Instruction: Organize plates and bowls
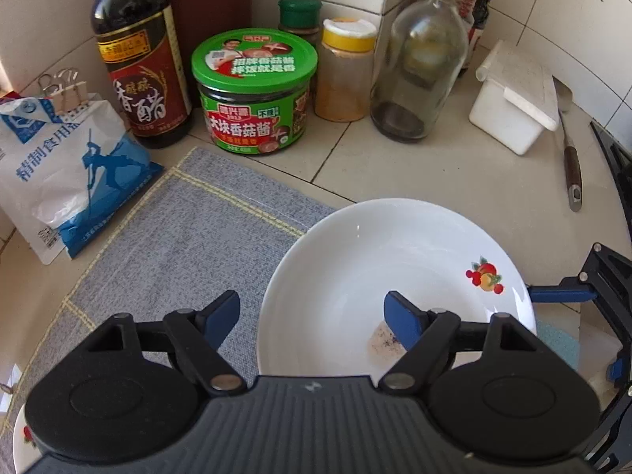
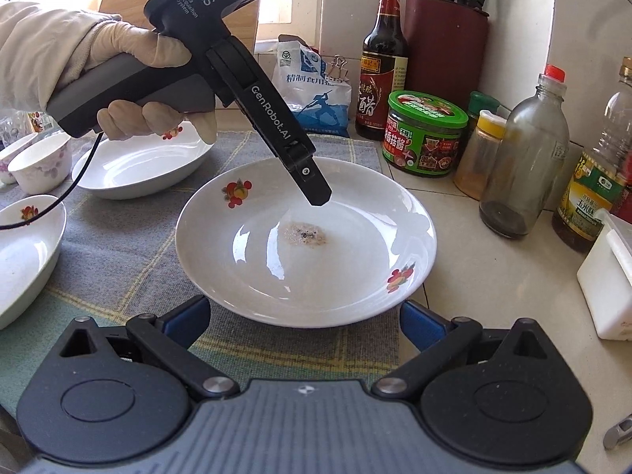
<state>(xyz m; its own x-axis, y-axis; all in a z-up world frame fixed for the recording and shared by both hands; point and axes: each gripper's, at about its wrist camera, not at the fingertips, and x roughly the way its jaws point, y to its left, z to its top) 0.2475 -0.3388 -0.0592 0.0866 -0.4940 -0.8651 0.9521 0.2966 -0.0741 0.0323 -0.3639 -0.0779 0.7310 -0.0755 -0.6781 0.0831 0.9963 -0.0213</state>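
Note:
A white plate [image 1: 355,260] with fruit prints and a brownish stain [image 2: 306,235] in its middle lies half on a grey-blue mat [image 1: 177,237]. My left gripper [image 1: 312,318] is open and straddles the plate's left rim, one finger over the mat and the other inside the plate, with no pad touching. In the right wrist view a gloved hand [image 2: 130,51] holds it tilted down over the plate [image 2: 276,276]. My right gripper [image 2: 306,320] is open at the plate's near rim, with nothing between its fingers.
Two more white deep plates [image 2: 138,166] [image 2: 23,252] and small floral bowls [image 2: 39,162] sit on the mat's left. A salt bag [image 1: 75,173], vinegar bottle [image 1: 146,79], green jar [image 1: 254,91], spice jar [image 1: 345,71], glass bottle [image 1: 418,59] and white box [image 1: 513,106] crowd the back.

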